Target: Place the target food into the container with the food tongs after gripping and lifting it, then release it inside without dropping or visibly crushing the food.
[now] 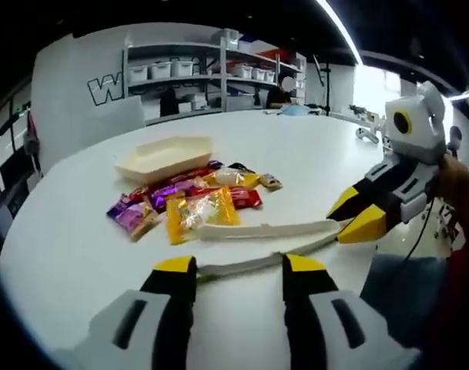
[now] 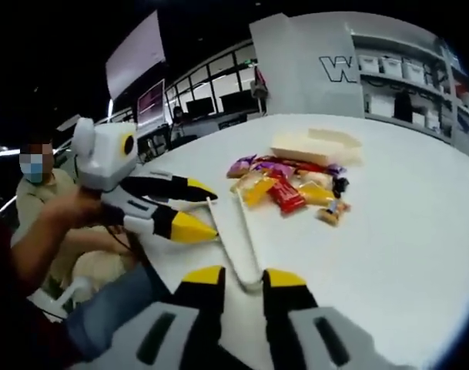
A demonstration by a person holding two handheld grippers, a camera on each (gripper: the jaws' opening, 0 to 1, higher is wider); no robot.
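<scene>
Two grippers are working over a round white bench (image 1: 80,231) that is lying bare on every side of the food, with wide open room out to its curved edge. One pair of white food tongs (image 1: 265,239) is lying flat near the front edge. In the left gripper view the left gripper (image 1: 240,270) is hanging just in front of the tongs with its yellow-tipped fingers (image 1: 176,266) spread apart and gripping nothing. In the right gripper view the right gripper (image 2: 236,279) is sitting at the closed, bent end of the tongs (image 2: 246,239), its fingers (image 2: 206,276) standing either side of that end; whether they are pressing on it I cannot tell. The other gripper is showing at the side of each view, held in a person's hand (image 2: 68,208).

One loose pile of wrapped snacks (image 1: 195,202) is lying just beyond the tongs' open ends: purple, yellow, red and orange packets, overlapping too much to count surely, their print too small to read. One shallow cream container (image 1: 165,156) is sitting just behind the pile, touching or nearly touching it, and looking empty.

A white wall behind is bearing a large outlined letter "W" (image 1: 99,91); the rest is cut off. Beside it a shelf rack (image 1: 219,69) is carrying white bins.
</scene>
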